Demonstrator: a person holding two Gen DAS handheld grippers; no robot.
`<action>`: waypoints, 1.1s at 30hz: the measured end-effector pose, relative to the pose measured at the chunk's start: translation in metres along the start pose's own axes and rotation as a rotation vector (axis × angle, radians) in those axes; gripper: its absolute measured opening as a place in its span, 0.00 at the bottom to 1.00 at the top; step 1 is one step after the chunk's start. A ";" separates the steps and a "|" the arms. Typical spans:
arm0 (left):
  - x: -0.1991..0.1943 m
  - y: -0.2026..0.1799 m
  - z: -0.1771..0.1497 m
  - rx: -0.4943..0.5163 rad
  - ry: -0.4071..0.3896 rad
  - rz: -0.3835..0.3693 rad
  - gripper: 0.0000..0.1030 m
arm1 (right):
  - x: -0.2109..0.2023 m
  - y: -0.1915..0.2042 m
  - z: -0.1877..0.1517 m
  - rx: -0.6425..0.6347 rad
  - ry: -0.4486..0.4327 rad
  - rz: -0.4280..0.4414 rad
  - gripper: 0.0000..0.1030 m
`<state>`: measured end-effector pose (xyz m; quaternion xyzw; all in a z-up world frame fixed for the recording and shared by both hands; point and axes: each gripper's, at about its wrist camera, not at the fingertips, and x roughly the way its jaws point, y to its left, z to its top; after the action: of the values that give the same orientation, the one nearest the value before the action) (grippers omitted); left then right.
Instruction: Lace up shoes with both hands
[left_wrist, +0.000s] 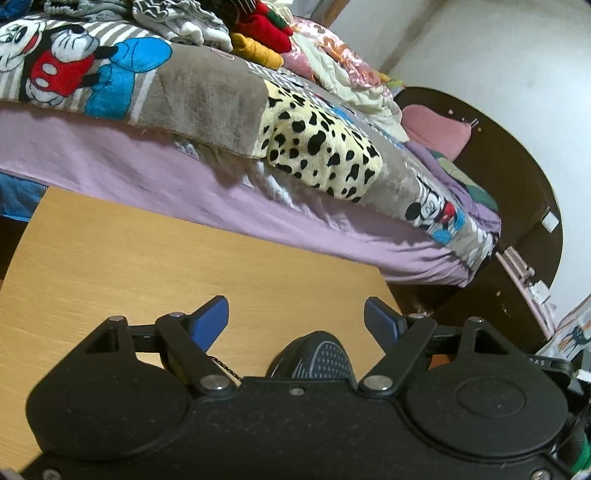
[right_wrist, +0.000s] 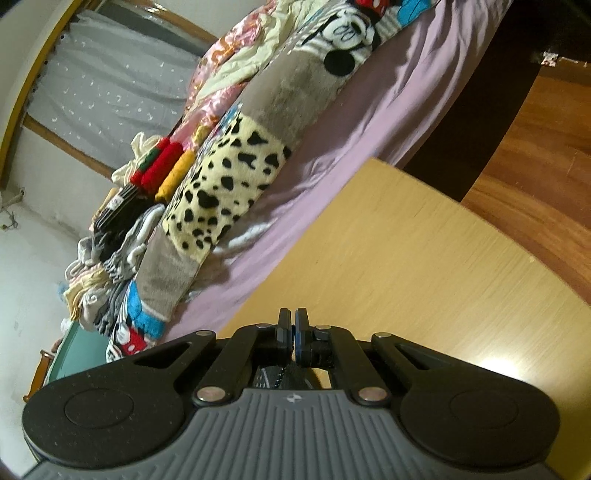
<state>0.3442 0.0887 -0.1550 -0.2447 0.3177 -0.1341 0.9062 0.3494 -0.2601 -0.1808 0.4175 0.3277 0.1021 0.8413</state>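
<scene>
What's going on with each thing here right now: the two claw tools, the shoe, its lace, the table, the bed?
left gripper: open, nothing between its blue pads.
right gripper: shut; whether it pinches the lace cannot be told.
shoe: dark, on the table, mostly hidden behind the gripper body.
lace: dark, only a short stretch shows.
table: wooden, bare where visible.
bed: unmade, piled with blankets and clothes.

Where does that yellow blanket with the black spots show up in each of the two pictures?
Left wrist view: the spotted blanket lies right of centre in the upper half, hanging over the bed's edge.
Right wrist view: the spotted blanket sits left of centre, tilted, as the whole picture is.
Shared landmark: the purple bedsheet beneath it, bordering the wooden table.
</scene>
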 end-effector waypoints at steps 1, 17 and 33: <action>0.000 0.000 0.000 -0.005 -0.003 -0.002 0.78 | -0.002 -0.001 0.002 0.002 -0.007 -0.003 0.04; -0.004 0.008 0.001 -0.039 -0.037 0.009 0.83 | -0.033 -0.026 0.038 0.058 -0.137 -0.047 0.04; 0.001 0.010 -0.001 -0.044 0.000 0.005 0.83 | -0.066 -0.054 0.064 0.124 -0.273 -0.093 0.04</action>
<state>0.3451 0.0968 -0.1610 -0.2636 0.3210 -0.1249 0.9010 0.3343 -0.3645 -0.1635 0.4631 0.2352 -0.0153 0.8544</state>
